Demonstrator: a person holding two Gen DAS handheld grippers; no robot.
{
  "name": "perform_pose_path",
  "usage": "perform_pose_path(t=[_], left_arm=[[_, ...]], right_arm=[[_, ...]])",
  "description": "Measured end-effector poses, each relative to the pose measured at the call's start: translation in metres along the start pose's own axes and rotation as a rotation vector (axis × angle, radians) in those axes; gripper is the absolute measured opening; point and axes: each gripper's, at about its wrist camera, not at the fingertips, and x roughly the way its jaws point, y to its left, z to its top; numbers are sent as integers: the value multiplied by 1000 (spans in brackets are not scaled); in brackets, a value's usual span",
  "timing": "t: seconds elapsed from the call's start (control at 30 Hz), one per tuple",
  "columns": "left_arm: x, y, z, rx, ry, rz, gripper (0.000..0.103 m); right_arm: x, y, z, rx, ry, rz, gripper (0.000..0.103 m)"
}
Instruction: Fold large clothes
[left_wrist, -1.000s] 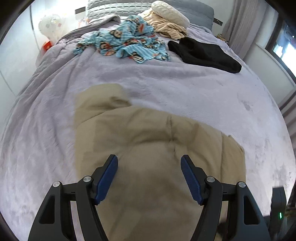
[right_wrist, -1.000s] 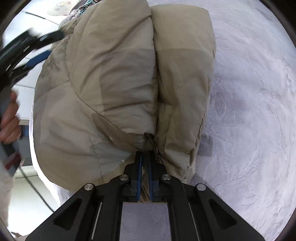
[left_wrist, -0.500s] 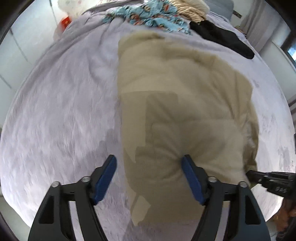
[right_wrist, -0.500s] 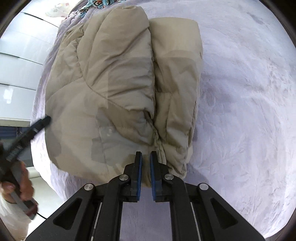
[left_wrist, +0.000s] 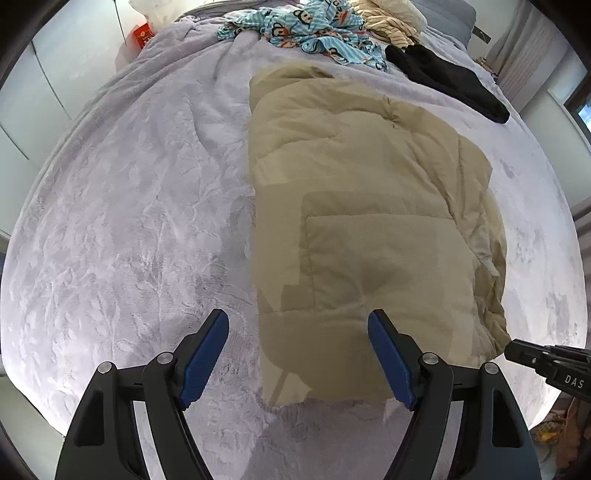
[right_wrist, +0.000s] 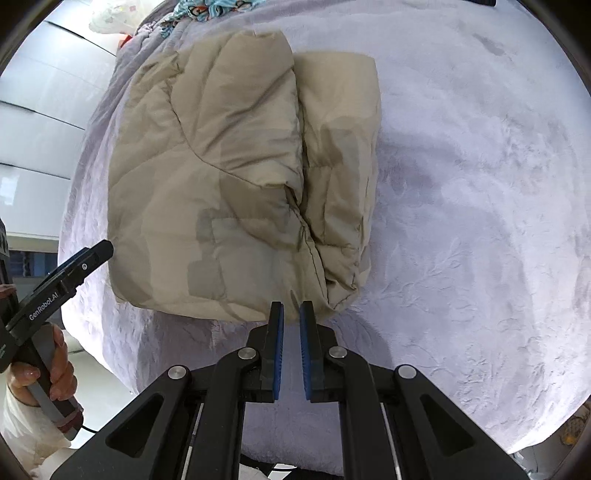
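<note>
Khaki and puffy, the quilted jacket (left_wrist: 369, 206) lies folded into a thick block on the bed (left_wrist: 129, 221), its long axis running away from the near edge toward the headboard. Its near hem sits just ahead of both claws. The left claw (left_wrist: 297, 354) hovers wide and empty, straddling the hem's left corner. The right claw (right_wrist: 291, 321) stands narrow, its pads a slit apart with nothing between them, just short of the hem where the two folded layers meet. Either is close enough for the next fold, likely hem toward collar. Beyond lie patterned pyjamas (left_wrist: 306, 29) and a black garment (left_wrist: 447, 81).
</note>
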Motion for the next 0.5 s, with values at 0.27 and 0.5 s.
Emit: perform_pose_path(t=[0.27,0.5], left_arm=[[-12,1,0,6,-10,-3,79],[-20,1,-1,8,-29,-10,103]], right_arm=[[-13,9,4,18,-39,6,10],[-25,19,4,38,-91,-1,46]])
